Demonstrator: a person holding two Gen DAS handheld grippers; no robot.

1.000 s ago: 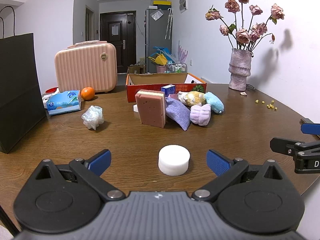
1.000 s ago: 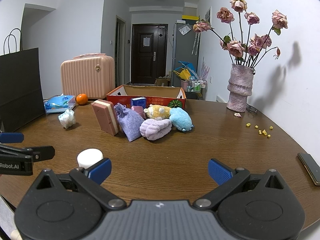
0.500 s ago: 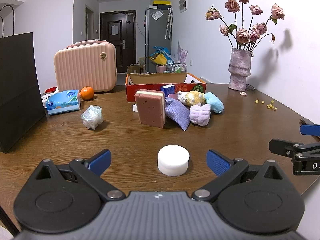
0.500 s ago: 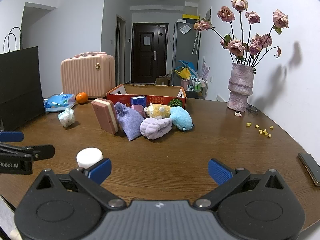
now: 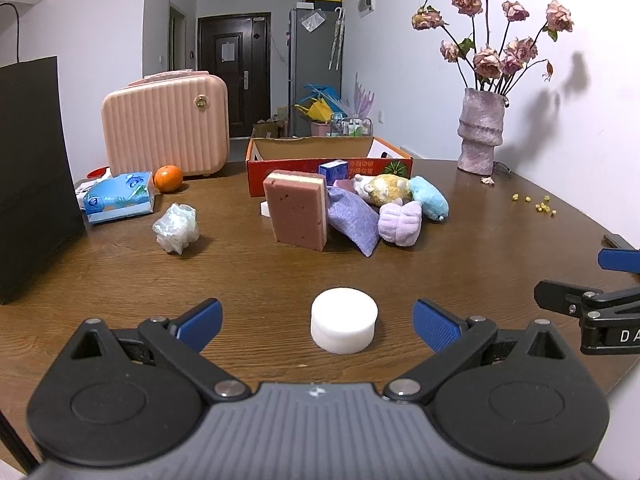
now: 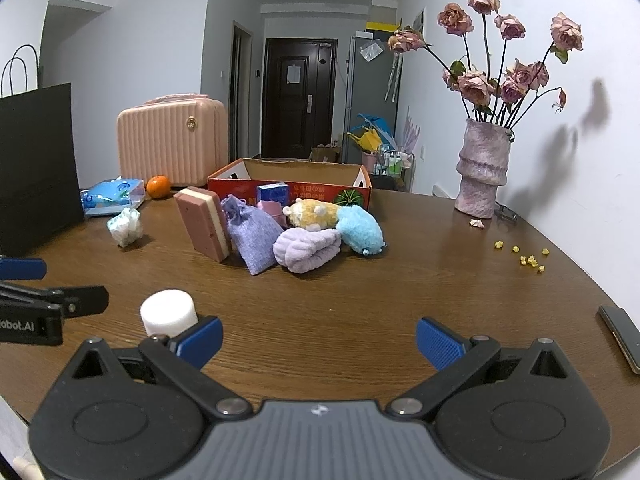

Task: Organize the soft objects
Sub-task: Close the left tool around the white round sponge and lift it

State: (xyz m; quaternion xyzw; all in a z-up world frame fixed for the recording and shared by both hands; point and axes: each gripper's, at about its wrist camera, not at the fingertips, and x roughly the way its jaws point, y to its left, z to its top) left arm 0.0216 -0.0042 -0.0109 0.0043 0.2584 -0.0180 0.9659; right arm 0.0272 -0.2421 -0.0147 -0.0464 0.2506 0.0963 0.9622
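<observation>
— Between the spread fingers of the left tool (image 5: 316, 322), what sits there?
— A white foam puck (image 5: 344, 325), alone on the bare bench (image 5: 480, 240), touched by neither finger.
— And the right tool (image 6: 318, 340)?
— Released too, gripping nothing; the puck lies just beyond its left finger.
— Where are the soft things?
— Heaped in front of the red cardboard box (image 5: 304, 162): pink sponge (image 5: 298, 210) leaning upright, purple pouch (image 5: 354, 220), lilac plush (image 5: 400, 222), yellow plush (image 5: 386, 189), blue plush (image 5: 429, 202). A crumpled wad (image 5: 176, 228) lies apart to the left, near the tissue pack (image 5: 118, 198) and orange (image 5: 168, 178).
</observation>
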